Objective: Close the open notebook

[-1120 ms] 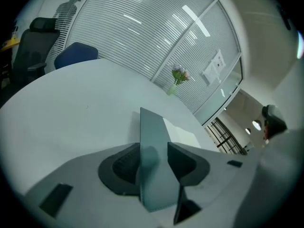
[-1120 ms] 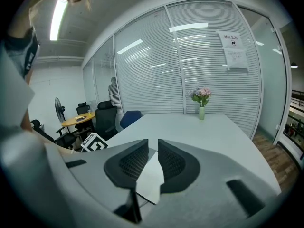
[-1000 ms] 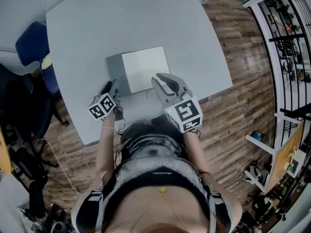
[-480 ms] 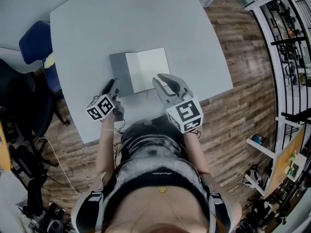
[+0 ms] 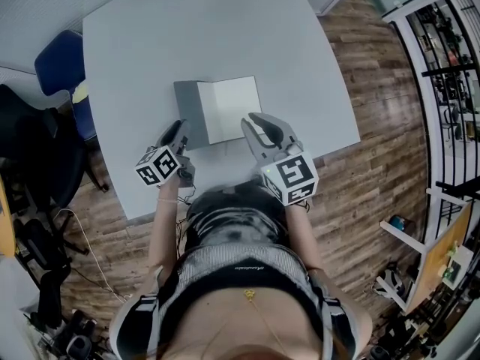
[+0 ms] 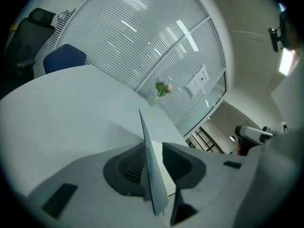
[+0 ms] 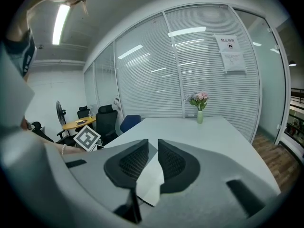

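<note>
The open notebook lies on the grey table (image 5: 225, 28), its white page (image 5: 234, 109) on the right and its grey cover (image 5: 191, 112) on the left. My left gripper (image 5: 178, 126) is at the cover's near left corner. In the left gripper view the cover (image 6: 148, 165) stands edge-on between the jaws of that gripper (image 6: 153, 147). It rests against the left pad, with a gap to the right pad. These jaws have just been closing. My right gripper (image 5: 251, 120) hovers by the page's near right corner. Its jaws (image 7: 153, 144) stand slightly apart, holding nothing, with the page (image 7: 152, 179) beyond.
A blue chair (image 5: 56, 62) stands off the table's left side, with black office chairs (image 7: 102, 120) beyond it. A small vase of flowers (image 7: 199, 106) sits at the table's far end. The person's body presses against the near table edge. Wood floor lies to the right.
The left gripper has risen slightly at the cover's corner, and the cover's free edge has come up with it. The right gripper has stayed where it was.
</note>
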A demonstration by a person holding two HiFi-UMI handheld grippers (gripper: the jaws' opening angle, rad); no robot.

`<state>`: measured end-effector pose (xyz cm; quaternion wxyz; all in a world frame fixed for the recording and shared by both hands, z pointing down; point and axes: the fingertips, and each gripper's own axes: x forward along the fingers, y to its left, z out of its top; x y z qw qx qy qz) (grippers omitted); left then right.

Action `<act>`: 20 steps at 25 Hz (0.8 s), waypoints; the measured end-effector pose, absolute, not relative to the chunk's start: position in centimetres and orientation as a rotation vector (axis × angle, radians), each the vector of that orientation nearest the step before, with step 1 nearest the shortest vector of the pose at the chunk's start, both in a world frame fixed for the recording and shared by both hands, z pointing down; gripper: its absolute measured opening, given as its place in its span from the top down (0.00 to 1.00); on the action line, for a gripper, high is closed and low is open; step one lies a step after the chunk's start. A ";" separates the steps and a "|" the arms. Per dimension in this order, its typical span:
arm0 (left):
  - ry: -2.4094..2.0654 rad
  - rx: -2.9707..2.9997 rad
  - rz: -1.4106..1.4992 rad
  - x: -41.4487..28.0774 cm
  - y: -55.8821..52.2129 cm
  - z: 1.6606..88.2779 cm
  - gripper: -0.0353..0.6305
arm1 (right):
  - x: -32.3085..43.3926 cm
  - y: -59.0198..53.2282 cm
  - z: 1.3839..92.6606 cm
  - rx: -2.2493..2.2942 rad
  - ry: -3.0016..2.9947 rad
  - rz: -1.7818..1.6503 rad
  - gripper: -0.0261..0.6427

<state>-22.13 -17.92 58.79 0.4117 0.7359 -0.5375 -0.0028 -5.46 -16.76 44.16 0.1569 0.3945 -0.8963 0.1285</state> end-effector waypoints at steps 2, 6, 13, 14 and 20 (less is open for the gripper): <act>-1.364 1.857 -0.004 -22.0 -18.1 58.4 0.79 | -5.2 -17.0 44.0 1.132 -2.569 0.365 0.86; -1.366 1.864 -0.002 -21.1 -18.4 58.1 0.80 | -4.4 -17.5 43.9 1.134 -2.577 0.363 0.86; -1.435 1.831 0.073 -20.8 -18.7 58.3 0.89 | -3.5 -18.3 43.6 1.117 -2.598 0.359 0.86; -1.438 1.831 0.078 -20.6 -18.7 58.2 0.89 | -3.3 -18.4 43.5 1.114 -2.603 0.359 0.86; -1.476 1.836 0.105 -19.8 -18.8 57.8 0.90 | -2.4 -18.8 43.6 1.080 -2.618 0.352 0.86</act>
